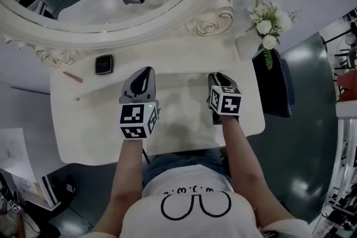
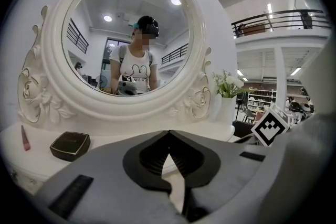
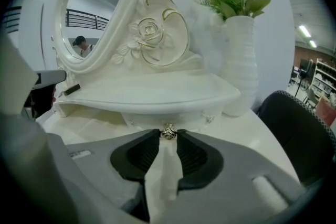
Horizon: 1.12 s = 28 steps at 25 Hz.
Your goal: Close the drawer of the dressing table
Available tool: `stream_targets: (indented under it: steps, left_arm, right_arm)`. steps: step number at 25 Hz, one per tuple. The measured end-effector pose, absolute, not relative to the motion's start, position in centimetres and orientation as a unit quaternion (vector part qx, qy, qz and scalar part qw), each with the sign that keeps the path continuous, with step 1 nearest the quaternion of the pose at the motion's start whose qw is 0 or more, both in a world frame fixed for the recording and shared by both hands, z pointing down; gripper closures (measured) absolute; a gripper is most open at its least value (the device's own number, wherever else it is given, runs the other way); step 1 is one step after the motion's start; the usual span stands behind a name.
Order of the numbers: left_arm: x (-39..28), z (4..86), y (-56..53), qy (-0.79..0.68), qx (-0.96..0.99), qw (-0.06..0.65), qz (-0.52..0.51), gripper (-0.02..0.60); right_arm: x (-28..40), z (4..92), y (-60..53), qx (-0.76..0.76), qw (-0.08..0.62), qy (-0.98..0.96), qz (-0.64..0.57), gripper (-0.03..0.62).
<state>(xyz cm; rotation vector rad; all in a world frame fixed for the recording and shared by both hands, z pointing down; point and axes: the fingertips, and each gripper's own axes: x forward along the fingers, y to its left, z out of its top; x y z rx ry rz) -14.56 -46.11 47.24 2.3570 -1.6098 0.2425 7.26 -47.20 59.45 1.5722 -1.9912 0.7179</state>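
Note:
The white dressing table carries a raised shelf below its oval mirror. Under that shelf sits a small drawer front with a gold knob. My right gripper points at it, its two tips pressed against the knob's sides. How far the drawer stands out I cannot tell. In the head view the right gripper is at the table's right, the left gripper beside it over the middle. The left gripper is shut, tips touching, with nothing between them.
A black compact and a pink stick lie at the back left of the tabletop. A white vase of flowers stands at the back right. A dark chair is beside the table's right edge.

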Motion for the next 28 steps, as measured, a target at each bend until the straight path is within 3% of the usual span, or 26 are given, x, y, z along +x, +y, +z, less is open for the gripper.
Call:
stream_targets:
  steps: [5,9,18,28]
  left_arm:
    - [-14.7,47.4,-46.1,-0.558,0.813,0.143,0.085,0.583]
    - [-14.7,47.4,-45.9,-0.559,0.812,0.147,0.083,0.583]
    - [-13.6,46.6,-44.0,-0.562,0.811,0.144,0.077,0.583]
    - [-10.4,42.9,-39.5,-0.575,0.807,0.117,0.064,0.583]
  right_arm:
    - [7.1,59.4,-47.9,0.577,0.25,-0.733,0.258,0.493]
    - [6.6,59.2,-47.6,0.571,0.244,-0.739,0.262,0.336]
    - [6.1,56.7,-45.2,0.559,0.203,-0.765,0.247,0.169]
    - [6.8,49.0,-39.3,0.517,0.179,-0.815,0.191,0.175]
